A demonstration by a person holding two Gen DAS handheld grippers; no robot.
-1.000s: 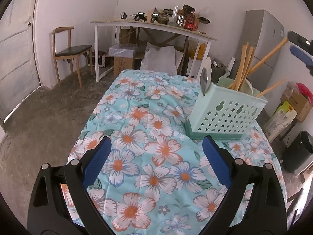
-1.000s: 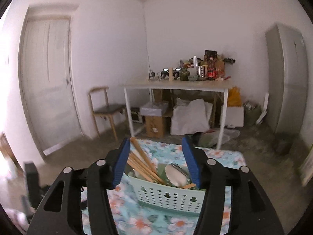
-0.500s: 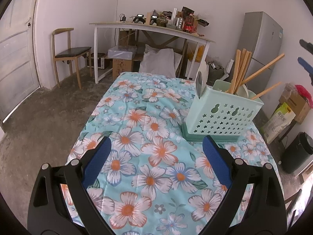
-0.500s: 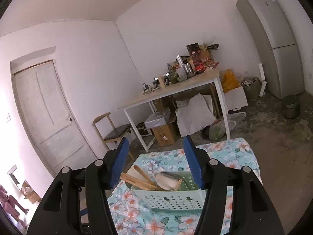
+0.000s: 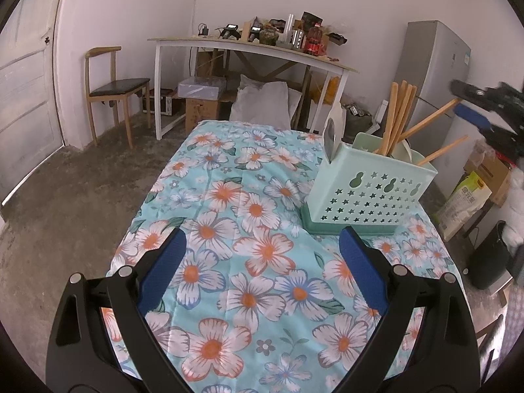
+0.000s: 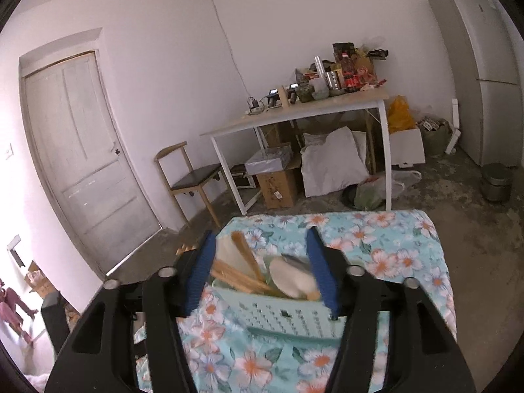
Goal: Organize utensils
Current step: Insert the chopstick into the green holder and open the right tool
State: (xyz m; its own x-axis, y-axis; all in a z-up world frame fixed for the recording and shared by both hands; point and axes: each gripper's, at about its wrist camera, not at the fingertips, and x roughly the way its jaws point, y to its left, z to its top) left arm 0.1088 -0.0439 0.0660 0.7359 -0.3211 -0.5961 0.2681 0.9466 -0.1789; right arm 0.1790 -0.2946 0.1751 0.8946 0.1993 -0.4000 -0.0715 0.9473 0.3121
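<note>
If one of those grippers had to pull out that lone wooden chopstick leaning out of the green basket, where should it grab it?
Probably near the free upper end of the leaning chopstick, coming from above on the basket's right side. It slants out over the utensil basket rim, apart from the upright chopstick bundle, so fingers can straddle it there.

White walls [image 6: 183, 65], bare concrete floor [image 5: 75, 190]. Panelled door [image 6: 82, 144] at nine o'clock, wooden chair [image 5: 113, 88] beside it. Cluttered white-legged desk [image 5: 249, 49] at twelve. Grey fridge [image 5: 432, 75] at two. Daylight throughout.
</note>
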